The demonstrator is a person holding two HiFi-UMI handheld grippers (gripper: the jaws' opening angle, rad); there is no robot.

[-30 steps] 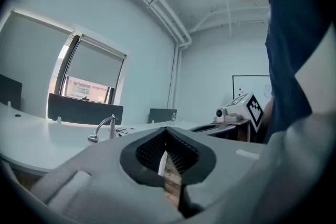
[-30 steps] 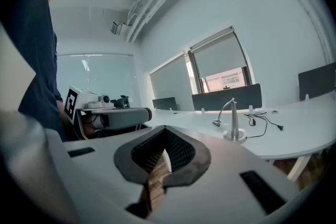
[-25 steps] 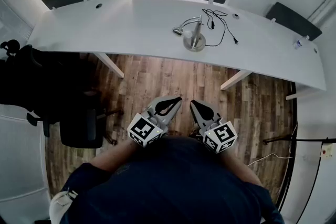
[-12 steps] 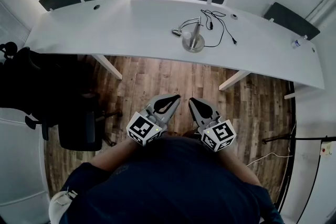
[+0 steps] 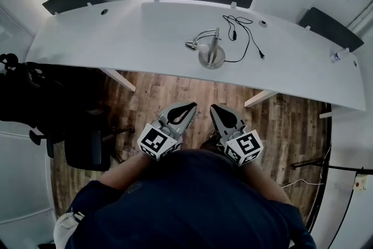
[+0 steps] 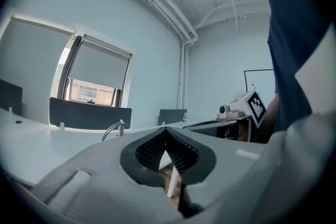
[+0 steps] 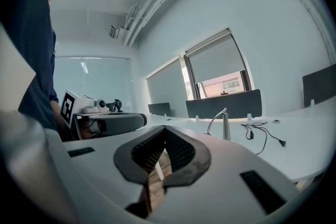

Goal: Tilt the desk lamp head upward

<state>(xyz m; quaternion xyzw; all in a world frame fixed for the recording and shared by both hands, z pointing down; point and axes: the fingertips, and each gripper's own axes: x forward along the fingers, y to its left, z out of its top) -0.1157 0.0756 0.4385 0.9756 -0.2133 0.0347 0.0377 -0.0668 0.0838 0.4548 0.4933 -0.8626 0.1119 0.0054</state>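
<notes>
my left gripper [image 5: 190,106] and right gripper [image 5: 213,108] are both shut, holding nothing. the desk lamp [image 5: 210,55] stands by the desk's [image 5: 134,32] front edge, well apart from them.

The desk lamp [image 5: 211,54] looks brushed metal; the desk [image 5: 116,32] smooth, matt white; the floor [image 5: 169,87] grained wood planks. The left gripper [image 5: 191,105] and right gripper [image 5: 213,107] are matt grey plastic with ribbed black pads [image 6: 149,152].
</notes>
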